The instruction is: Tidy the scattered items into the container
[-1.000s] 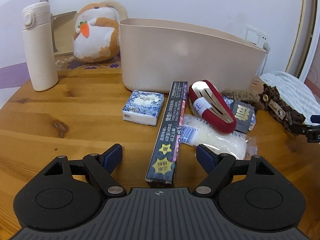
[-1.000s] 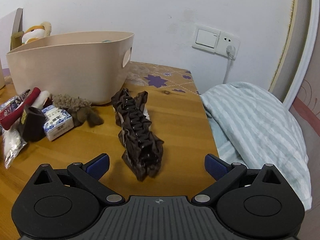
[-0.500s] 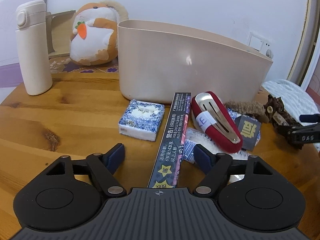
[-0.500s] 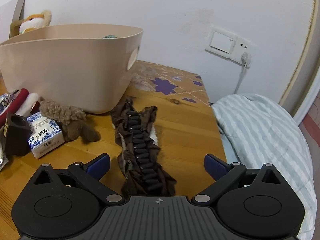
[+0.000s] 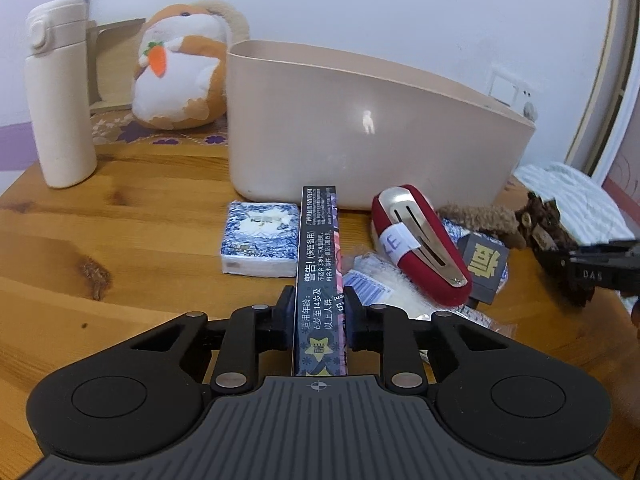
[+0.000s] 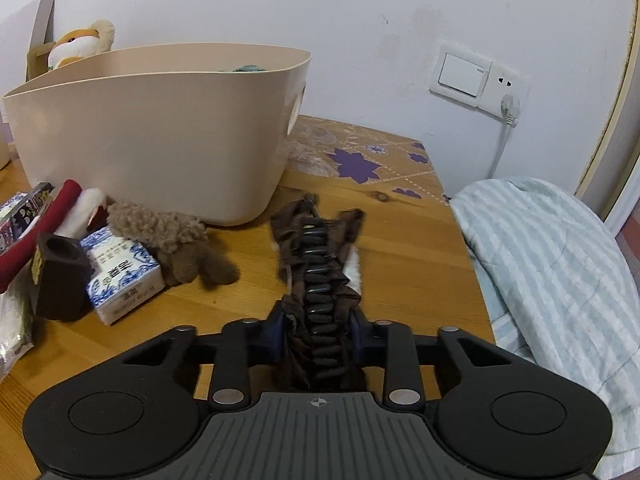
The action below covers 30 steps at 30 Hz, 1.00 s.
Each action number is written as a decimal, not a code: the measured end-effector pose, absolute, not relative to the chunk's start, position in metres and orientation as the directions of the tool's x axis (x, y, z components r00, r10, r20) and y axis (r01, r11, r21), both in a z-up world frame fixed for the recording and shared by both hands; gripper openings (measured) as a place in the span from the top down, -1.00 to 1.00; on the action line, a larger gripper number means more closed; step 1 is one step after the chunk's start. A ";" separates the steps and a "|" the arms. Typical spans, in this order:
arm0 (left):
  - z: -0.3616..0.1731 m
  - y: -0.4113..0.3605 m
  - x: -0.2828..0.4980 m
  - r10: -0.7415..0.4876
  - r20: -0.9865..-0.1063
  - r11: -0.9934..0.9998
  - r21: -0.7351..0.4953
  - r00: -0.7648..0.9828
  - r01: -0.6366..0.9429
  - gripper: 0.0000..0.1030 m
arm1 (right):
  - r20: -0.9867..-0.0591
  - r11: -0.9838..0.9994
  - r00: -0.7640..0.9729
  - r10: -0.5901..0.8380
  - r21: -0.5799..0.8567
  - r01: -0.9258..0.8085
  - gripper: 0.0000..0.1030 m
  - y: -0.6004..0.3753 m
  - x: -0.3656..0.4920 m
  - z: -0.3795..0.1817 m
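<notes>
A beige plastic container (image 5: 360, 128) stands at the back of the wooden table (image 5: 120, 240); it also shows in the right wrist view (image 6: 152, 136). My left gripper (image 5: 319, 312) is shut on a long dark printed box (image 5: 320, 264) that lies on the table pointing at the container. My right gripper (image 6: 318, 328) is shut on a brown ruffled hair clip (image 6: 316, 256) lying on the table right of the container. Scattered items: a blue-white tissue pack (image 5: 260, 240), a red hair clip (image 5: 420, 248), a plastic packet (image 5: 384, 284), a dark block (image 6: 60, 276), a brown fuzzy piece (image 6: 172, 236).
A cream flask (image 5: 56, 96) and a plush toy (image 5: 176, 72) stand back left. A second tissue pack (image 6: 124, 280) lies by the dark block. A striped blanket (image 6: 560, 260) lies past the table's right edge. A wall socket (image 6: 480, 80) is behind.
Both grippers have moved forward and closed: the left on the long dark box, the right on the brown ruffled hair clip. Both were open before.
</notes>
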<state>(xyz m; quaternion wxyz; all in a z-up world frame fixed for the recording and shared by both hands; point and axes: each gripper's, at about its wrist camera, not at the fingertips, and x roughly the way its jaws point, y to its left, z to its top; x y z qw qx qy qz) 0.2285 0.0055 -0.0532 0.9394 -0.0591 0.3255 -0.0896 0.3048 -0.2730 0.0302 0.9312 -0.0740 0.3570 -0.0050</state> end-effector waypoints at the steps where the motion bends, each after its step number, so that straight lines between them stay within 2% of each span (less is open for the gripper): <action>1: -0.051 0.007 0.227 -0.205 -0.595 0.977 -0.176 0.777 0.123 0.54 | -0.663 0.989 0.745 -0.066 -0.140 -0.036 0.48 -0.273 0.303 0.030; 14: -0.026 0.003 0.196 -0.227 -0.536 0.973 -0.156 0.813 0.169 0.54 | -0.637 0.995 0.766 -0.083 -0.091 0.033 0.48 -0.291 0.265 0.047; 30: 0.010 0.005 0.183 -0.204 -0.459 0.977 -0.149 0.865 0.151 0.54 | -0.499 0.997 0.865 -0.053 -0.070 0.021 0.48 -0.284 0.230 0.112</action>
